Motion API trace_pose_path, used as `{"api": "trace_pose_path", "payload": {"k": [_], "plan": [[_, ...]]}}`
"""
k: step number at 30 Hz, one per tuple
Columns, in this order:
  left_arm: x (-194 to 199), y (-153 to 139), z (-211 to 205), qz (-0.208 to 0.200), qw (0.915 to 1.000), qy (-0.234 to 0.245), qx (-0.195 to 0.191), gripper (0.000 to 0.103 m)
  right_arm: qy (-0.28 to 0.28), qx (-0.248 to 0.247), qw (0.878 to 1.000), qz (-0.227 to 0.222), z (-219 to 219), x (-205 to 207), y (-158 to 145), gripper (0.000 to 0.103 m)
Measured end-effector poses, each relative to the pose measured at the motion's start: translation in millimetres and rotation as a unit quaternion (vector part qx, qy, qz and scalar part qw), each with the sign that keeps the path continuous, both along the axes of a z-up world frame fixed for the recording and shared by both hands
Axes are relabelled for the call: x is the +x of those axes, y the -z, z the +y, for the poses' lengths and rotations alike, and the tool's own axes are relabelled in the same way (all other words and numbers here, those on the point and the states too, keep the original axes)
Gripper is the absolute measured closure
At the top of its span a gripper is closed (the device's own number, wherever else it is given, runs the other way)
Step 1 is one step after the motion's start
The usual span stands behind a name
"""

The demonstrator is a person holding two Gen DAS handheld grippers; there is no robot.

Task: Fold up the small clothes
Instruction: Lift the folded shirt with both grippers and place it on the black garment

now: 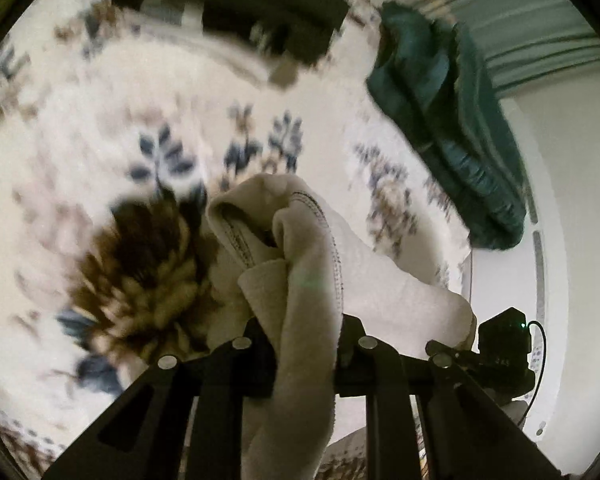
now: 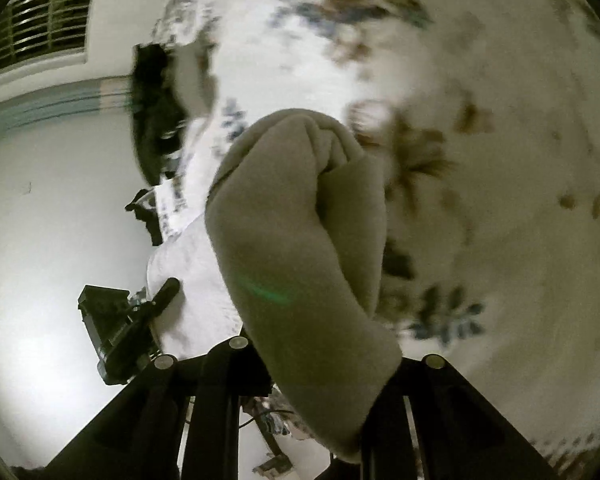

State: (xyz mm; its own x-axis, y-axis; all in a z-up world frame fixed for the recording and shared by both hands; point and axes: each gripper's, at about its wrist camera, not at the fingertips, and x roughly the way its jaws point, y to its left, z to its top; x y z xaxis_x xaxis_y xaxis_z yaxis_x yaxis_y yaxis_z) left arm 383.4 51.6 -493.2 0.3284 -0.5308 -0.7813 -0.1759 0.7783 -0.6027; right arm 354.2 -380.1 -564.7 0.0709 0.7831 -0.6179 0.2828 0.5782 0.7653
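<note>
A: Status on left tool?

B: Pinching the beige garment. Cloth runs up between the two black fingers and bunches above them, centre of the left wrist view. Stitched hem shows on the folds at about 12 o'clock from the tips.

A: Right tool?

B: Same garment, thick fold clamped between its fingers, rising toward centre of the right wrist view. Fingertips mostly covered by fabric, but cloth is gripped there.

A: So the piece is off the surface?

B: Held up between both tools over a floral bedsheet. Whether the hanging part touches the sheet, cannot tell. Heavy blur on the background.

A: Anything else around?

B: Left view: teal garment lying at 2 o'clock, near the bed edge. Dark garment with pale patches at 12 o'clock. The other tool's body at 4 o'clock, just beside the beige cloth. White wall at 3 o'clock.

A: Right view?

B: Barred window at 10 o'clock. Dark garment at 10 o'clock, nearer centre. Left tool's body at 8 o'clock.
</note>
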Motion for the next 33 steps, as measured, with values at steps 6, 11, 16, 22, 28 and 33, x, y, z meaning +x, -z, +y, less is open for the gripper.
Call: {"api": "trace_pose_path", "payload": {"k": [6, 11, 16, 22, 28, 33], "plan": [[53.2, -71.9, 52.3, -0.050, 0.9986, -0.005, 0.017, 0.087, -0.009, -0.010, 0.998, -0.055, 57.5, 63.9, -83.9, 0.085], [142.5, -105.6, 115.8, -0.087, 0.9955, -0.004, 0.035, 0.087, -0.001, -0.022, 0.995, -0.094, 136.2, 155.2, -128.2, 0.085], [242.9, -105.9, 169.2, -0.114, 0.9915, 0.009, 0.063, 0.087, 0.018, -0.041, 0.992, -0.115, 211.8, 269.1, -133.4, 0.085], [345.7, -71.0, 202.3, -0.116, 0.9862, 0.038, 0.112, 0.086, 0.016, -0.081, 0.990, -0.110, 272.5, 367.5, -106.2, 0.085], [382.3, -20.5, 211.8, -0.063, 0.9818, 0.061, 0.168, 0.079, -0.006, -0.159, 0.983, -0.090, 303.8, 405.3, -80.1, 0.078], [371.0, -27.4, 220.3, -0.076, 0.9676, 0.022, 0.240, 0.047, -0.033, -0.251, 0.961, -0.107, 308.7, 399.2, -97.1, 0.038]]}}
